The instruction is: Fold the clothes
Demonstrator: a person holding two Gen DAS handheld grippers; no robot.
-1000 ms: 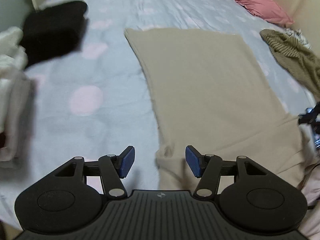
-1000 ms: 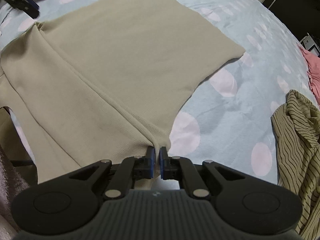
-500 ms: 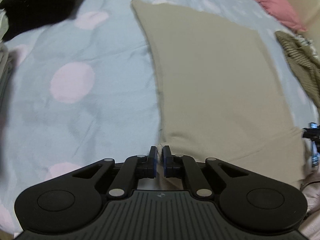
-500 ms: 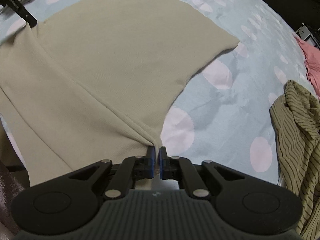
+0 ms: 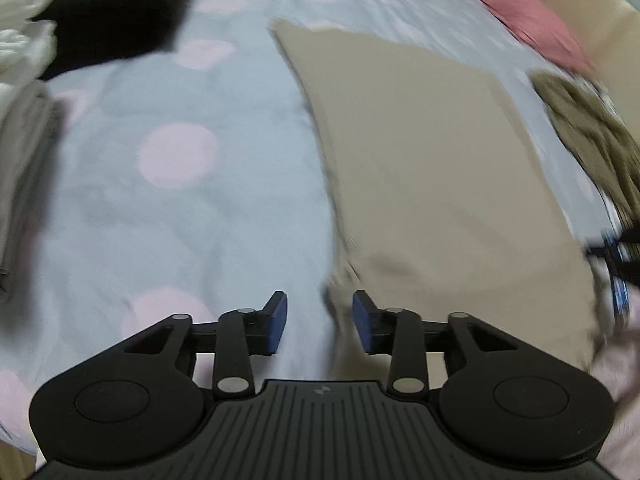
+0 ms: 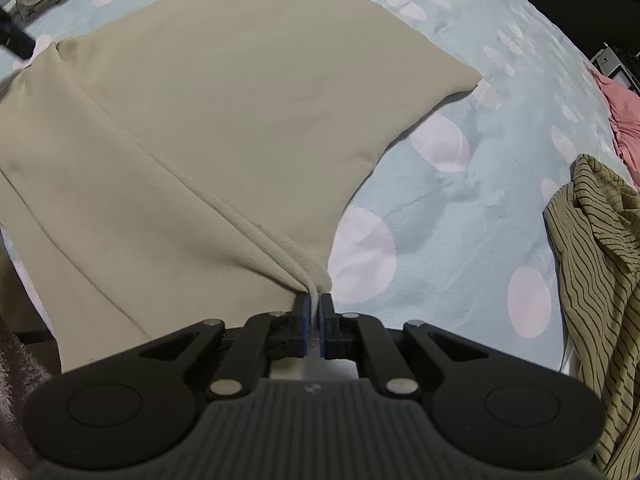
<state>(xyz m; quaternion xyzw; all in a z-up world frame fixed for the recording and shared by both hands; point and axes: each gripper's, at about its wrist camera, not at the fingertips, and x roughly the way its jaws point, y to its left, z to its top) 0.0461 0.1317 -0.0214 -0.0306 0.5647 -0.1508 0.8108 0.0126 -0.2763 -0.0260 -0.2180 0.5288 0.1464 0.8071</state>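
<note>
A beige garment (image 5: 432,168) lies spread on the blue bedsheet with pink dots. In the left wrist view my left gripper (image 5: 320,316) is open and empty, with the garment's near corner (image 5: 340,280) just ahead between the blue pads. The view is blurred. In the right wrist view my right gripper (image 6: 315,320) is shut on a bunched edge of the beige garment (image 6: 224,120), which fans out ahead and to the left with a fold line running across it.
A striped olive garment (image 6: 596,264) lies at the right. A pink pillow (image 5: 516,20) sits at the back right. A black garment (image 5: 116,12) and folded pale clothes (image 5: 20,140) lie at the left. The bedsheet (image 6: 480,168) lies between them.
My left gripper closed on the garment's corner half a second ago and has now opened, letting it go, and pulled back a little. My right gripper stays shut on the cloth.
</note>
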